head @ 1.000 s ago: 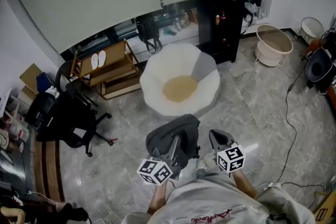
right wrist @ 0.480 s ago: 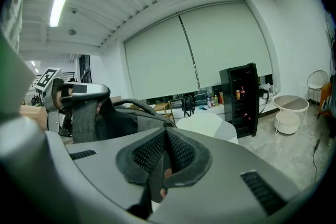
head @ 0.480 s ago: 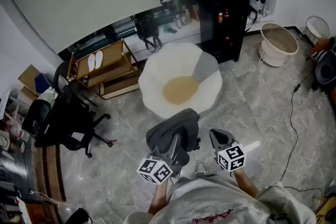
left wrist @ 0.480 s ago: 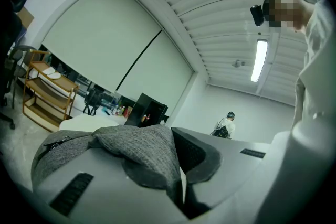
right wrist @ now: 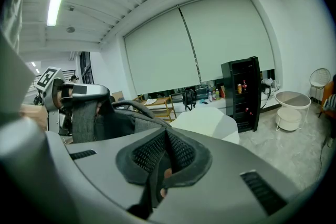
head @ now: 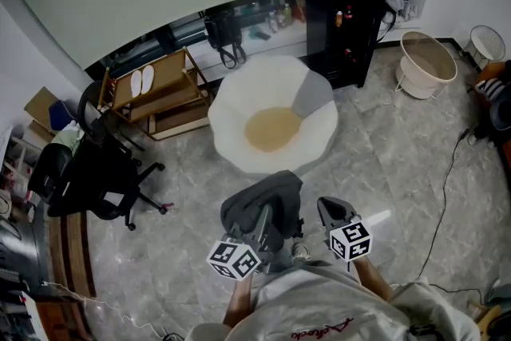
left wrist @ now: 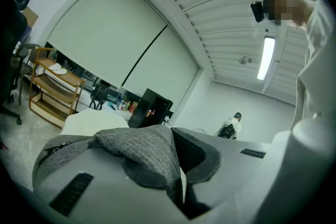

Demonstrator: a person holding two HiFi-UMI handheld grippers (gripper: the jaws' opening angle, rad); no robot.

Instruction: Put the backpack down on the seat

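The grey backpack hangs above the marble floor, just short of the seat, a white round chair with a tan cushion. My left gripper is shut on the pack's grey fabric, which bunches between the pads. To its right, my right gripper stands a little apart from the pack, its pads pressed together with nothing clearly between them. The right gripper view shows the backpack and the left gripper at the left, with the seat beyond.
A black cabinet stands behind the seat on the right. A wooden shelf and a black office chair are on the left. At far right sit a white basket and a floor cable.
Both grippers and the backpack have come forward toward the white seat, which now lies nearer in the head view. The grip on the pack is unchanged.
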